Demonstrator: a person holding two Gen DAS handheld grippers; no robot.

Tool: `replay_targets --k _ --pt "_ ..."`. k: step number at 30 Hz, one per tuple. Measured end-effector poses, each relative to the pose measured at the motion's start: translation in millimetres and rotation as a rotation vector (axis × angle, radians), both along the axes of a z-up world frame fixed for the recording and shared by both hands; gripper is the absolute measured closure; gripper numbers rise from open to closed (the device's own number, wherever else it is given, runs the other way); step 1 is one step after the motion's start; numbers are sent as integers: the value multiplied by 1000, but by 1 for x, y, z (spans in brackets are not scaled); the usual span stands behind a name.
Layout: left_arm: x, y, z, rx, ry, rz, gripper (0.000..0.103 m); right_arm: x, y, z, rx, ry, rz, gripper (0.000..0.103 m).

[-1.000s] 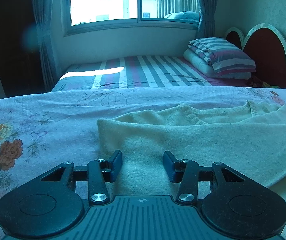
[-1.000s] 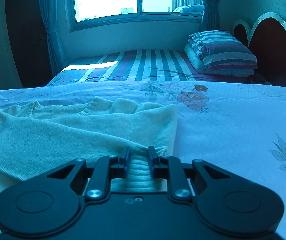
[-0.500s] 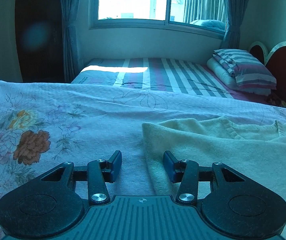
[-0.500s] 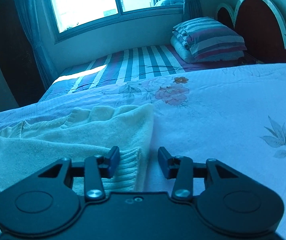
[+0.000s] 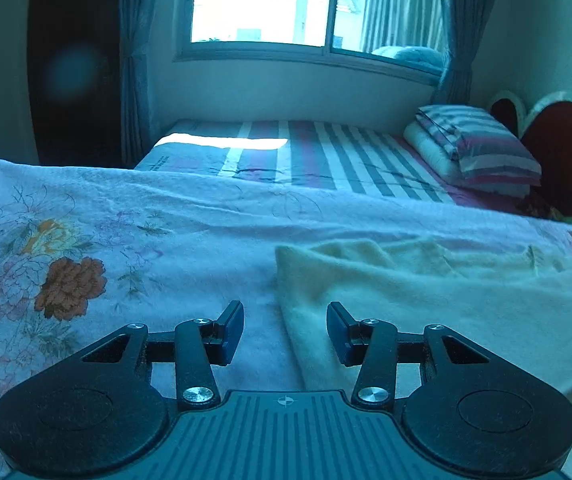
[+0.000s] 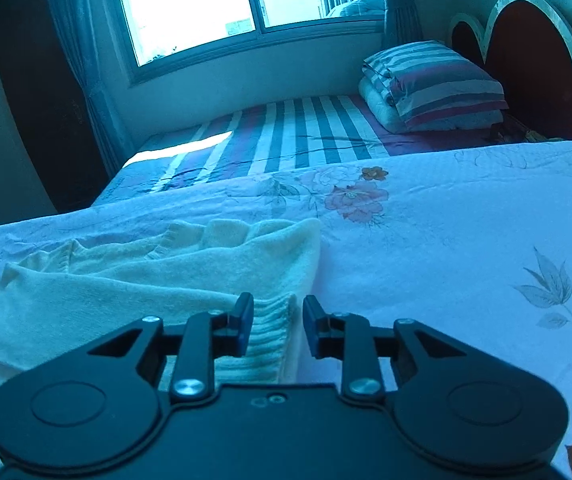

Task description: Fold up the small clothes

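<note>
Evidently both grippers sit at opposite ends of the cream sweater point(image 5: 425, 300), which lies in a loose fold on the floral bedspread point(image 5: 126, 232); that spacing suits taking the two ends at once for the next fold. The left gripper point(image 5: 285, 332) has its fingers parted, with nothing pressed between them: the sweater's left edge runs through the gap, nearer the right finger, and bare bedspread lies by the left finger. It looks lined up to close on that edge. The right gripper point(image 6: 278, 326) is closing; the ribbed hem point(image 6: 266, 336) of the sweater lies between its fingers, against the left one, while a gap shows beside the right one, so the hem is not yet pinched. Beyond the fingertips of both, the collar end of the sweater lies bunched and uneven. My guess is that the hem end is the one to lift, since it lies flat and offers a firm, thick edge.
</note>
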State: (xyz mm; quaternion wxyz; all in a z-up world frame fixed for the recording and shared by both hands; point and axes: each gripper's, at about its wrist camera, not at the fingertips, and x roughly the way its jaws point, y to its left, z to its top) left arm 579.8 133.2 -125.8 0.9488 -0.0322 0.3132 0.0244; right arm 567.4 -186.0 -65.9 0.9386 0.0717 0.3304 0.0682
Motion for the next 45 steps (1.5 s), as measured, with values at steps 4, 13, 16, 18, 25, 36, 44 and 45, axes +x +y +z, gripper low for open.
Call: replay_targets --k 4,13,16,18,25,36,44,45 --pt "-23 -7 -5 40 28 12 50 -11 -1 -6 -25 61 -7 65" --pt "-158 -7 6 -58 60 2 50 -127 -36 14 144 19 72 64" --pt "-218 -10 -4 -75 99 5 50 -173 -44 10 175 47 124 63" --pt "-253 -12 -11 -77 112 12 50 -203 -49 8 166 67 112 59" --pt "-339 -4 -14 -196 103 17 50 -301 -68 -8 227 127 5 58" --pt "-437 29 -48 -773 129 -4 51 -399 -78 -30 613 227 -89 59" --pt "-432 31 -67 -899 152 31 70 -397 -79 -44 720 275 -103 74" --pt "-432 31 -68 -908 148 35 70 -397 -80 -46 729 279 -107 76"
